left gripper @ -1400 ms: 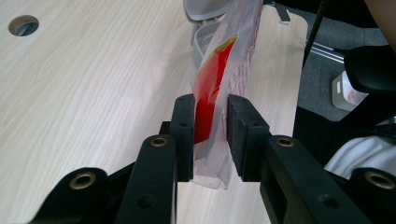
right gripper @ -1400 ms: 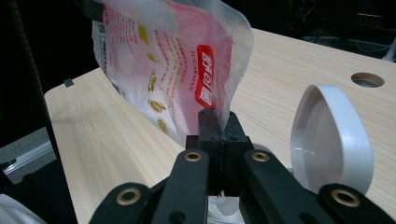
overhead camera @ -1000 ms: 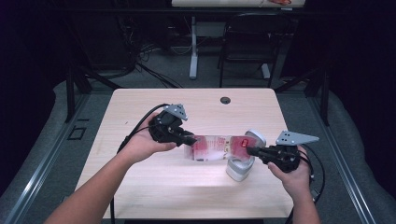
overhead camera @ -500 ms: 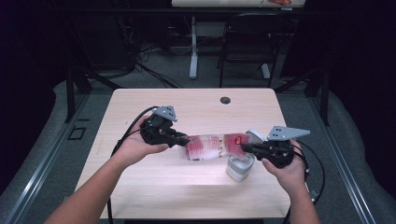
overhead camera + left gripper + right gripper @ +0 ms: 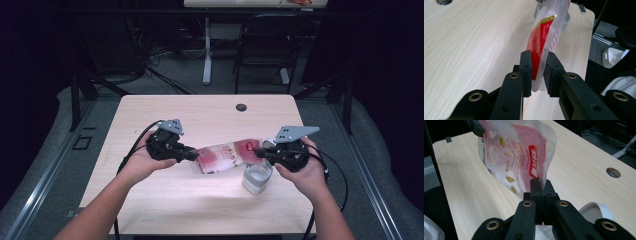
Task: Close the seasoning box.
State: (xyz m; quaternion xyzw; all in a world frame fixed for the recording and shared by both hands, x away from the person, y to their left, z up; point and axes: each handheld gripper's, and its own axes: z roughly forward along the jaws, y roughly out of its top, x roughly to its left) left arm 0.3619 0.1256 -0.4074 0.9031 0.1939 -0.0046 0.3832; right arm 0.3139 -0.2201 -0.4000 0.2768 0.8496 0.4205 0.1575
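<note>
High view: your left gripper (image 5: 192,156) and right gripper (image 5: 261,151) hold the red-and-clear plastic pouch (image 5: 225,156) stretched above the pale wooden table (image 5: 200,115), over the clear plastic cup (image 5: 256,178).

Left gripper view: jaws pinch the pouch's edge.

Right gripper view: jaws clamped tight on the pouch's corner. Nothing poured yet, I judge.

We see the desk (image 5: 200,120) lit evenly from above in the high view, pale and bright against a room that sinks into near black on both sides. Shadows under the hands are soft and short. That view is slightly grainy and soft. In the left gripper view the near black parts of the gripper look blurred, while the wood grain stays crisp. In the right gripper view the clear bag (image 5: 516,152) catches mild glare, and the far corners fall dark.
</note>
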